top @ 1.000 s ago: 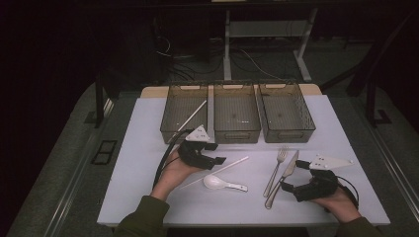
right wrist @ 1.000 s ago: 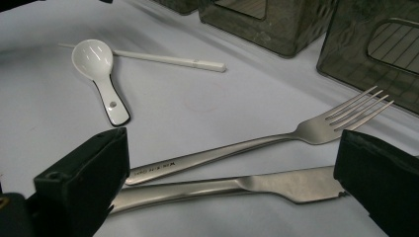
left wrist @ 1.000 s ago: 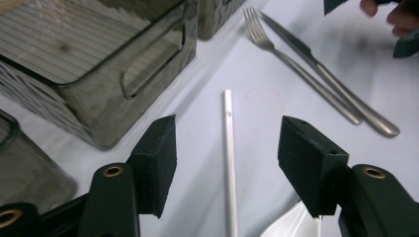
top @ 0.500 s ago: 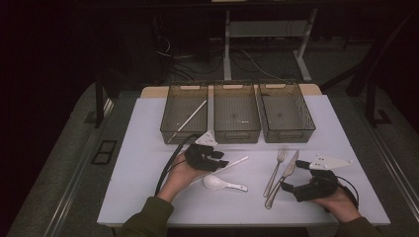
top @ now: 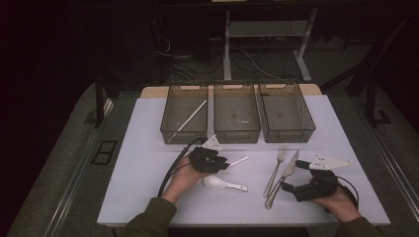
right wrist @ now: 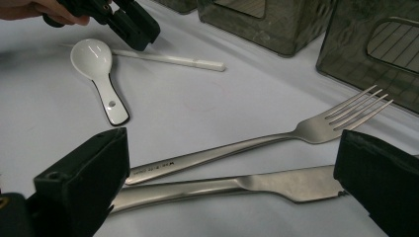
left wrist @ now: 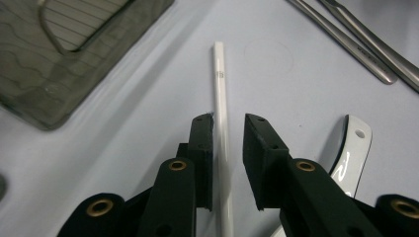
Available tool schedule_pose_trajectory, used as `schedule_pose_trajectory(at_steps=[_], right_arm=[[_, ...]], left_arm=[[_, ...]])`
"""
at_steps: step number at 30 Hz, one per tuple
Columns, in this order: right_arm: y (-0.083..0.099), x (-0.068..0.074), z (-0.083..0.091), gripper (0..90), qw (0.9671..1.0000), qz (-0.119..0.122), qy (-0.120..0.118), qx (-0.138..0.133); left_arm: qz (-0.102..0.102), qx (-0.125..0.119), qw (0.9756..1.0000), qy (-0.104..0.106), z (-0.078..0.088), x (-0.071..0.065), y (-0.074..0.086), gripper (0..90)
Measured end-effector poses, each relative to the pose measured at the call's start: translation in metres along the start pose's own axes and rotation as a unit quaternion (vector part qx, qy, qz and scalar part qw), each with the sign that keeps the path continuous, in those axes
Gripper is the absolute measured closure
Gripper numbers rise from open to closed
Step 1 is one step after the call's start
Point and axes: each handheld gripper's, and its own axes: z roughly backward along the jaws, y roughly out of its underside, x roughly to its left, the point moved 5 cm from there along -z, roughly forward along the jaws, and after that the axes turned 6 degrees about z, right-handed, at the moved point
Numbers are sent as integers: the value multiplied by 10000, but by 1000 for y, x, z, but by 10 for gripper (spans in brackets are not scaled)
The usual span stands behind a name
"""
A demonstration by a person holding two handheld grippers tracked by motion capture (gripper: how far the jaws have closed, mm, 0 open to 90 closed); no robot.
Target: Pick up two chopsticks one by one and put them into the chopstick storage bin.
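so the left hand-held gripper (top: 221,163) was down on the white surface (top: 148,148), roughly mid-way across and a bit toward the near edge, with its jaws straddling a white chopstick (left wrist: 220,113). the jaws had just been closing in and stood pretty narrow. from the left gripper view one pad looked right up against the stick while the other pad stood a little off it, so not a proper squeeze as far as i could see. the chopstick lay flat on the surface, its far end poking out past the jaw tips toward the fork (top: 275,170). a white ceramic spoon (top: 222,183) sat just beside it on the near side, bowl to the left, handle to the right.

the right hand-held gripper (top: 287,184) was near the right end of the near edge, jaws spread wide with nothing in them. in the right gripper view the fork and a table knife (right wrist: 232,187) lay side by side on the surface between those open jaws, untouched.

along the far edge were three smoky see-through bins in a row. the left bin (top: 184,114) had another white chopstick (top: 190,118) lying slanted in it. middle bin (top: 236,116) and right bin (top: 285,114) looked bare inside.
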Motion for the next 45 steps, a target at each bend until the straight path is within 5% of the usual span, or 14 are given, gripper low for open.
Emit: schedule_pose_trajectory(at_steps=[12, 18, 22, 36, 40, 45], right_arm=[[0, 0, 0, 8, 10000, -5, 3, 5], [0, 0, 0, 8, 10000, -7, 10, 7], [0, 0, 1, 8, 10000, -6, 14, 2], [0, 0, 1, 8, 10000, -8, 14, -6], [0, 0, 1, 8, 10000, -13, 8, -9], [0, 0, 1, 8, 10000, -12, 10, -11]], left_arm=[[-119, 276, 9995, -55, -8, 2, 6, 777], [62, 139, 9998, -96, -9, 0, 7, 793], [-145, 151, 9996, -170, -9, 1, 7, 812], [-197, 163, 9996, -119, -8, 1, 8, 841], [28, 59, 9999, -101, -10, 0, 6, 841], [-135, 212, 9996, -155, -7, 1, 6, 841]])
